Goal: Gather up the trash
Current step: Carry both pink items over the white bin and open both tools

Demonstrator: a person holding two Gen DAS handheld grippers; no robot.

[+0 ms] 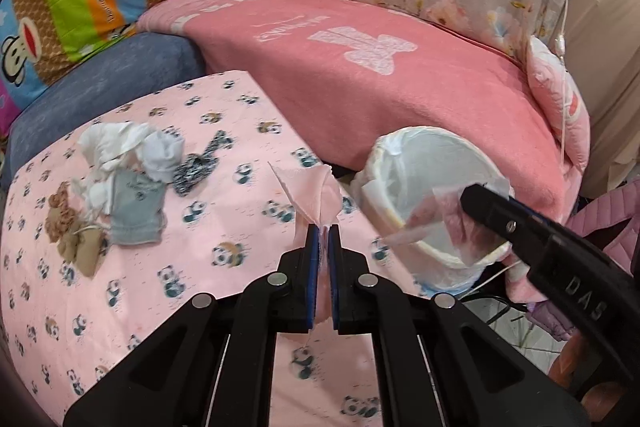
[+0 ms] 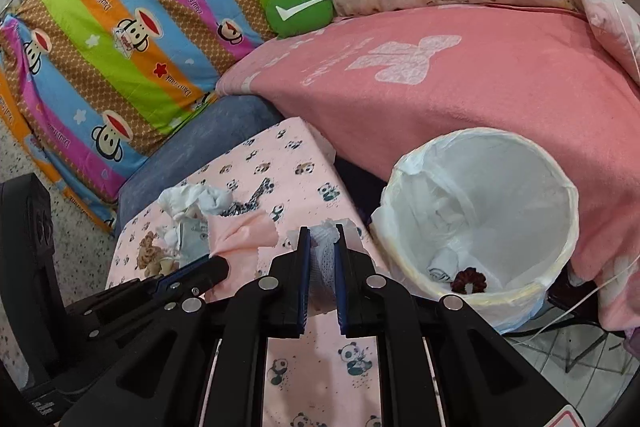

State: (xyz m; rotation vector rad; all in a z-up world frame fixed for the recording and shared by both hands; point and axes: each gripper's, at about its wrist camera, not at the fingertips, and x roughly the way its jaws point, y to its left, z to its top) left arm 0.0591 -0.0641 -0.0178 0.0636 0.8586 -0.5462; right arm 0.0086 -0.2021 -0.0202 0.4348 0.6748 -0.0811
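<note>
Pink tissue [image 1: 316, 195], light and limp, sits clenched in our left hand-held gripper [image 1: 324, 231] above the desk [image 1: 132, 307], white tissue [image 2: 323, 247] in our right hand-held gripper [image 2: 322, 239] beside the bin [image 2: 560, 267]; we pinch bunched folds.

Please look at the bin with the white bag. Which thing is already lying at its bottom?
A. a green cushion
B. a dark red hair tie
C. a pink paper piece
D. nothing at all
B: in the right wrist view, a dark red hair tie lies at the bottom of the bin, beside a crumpled white piece.
</note>
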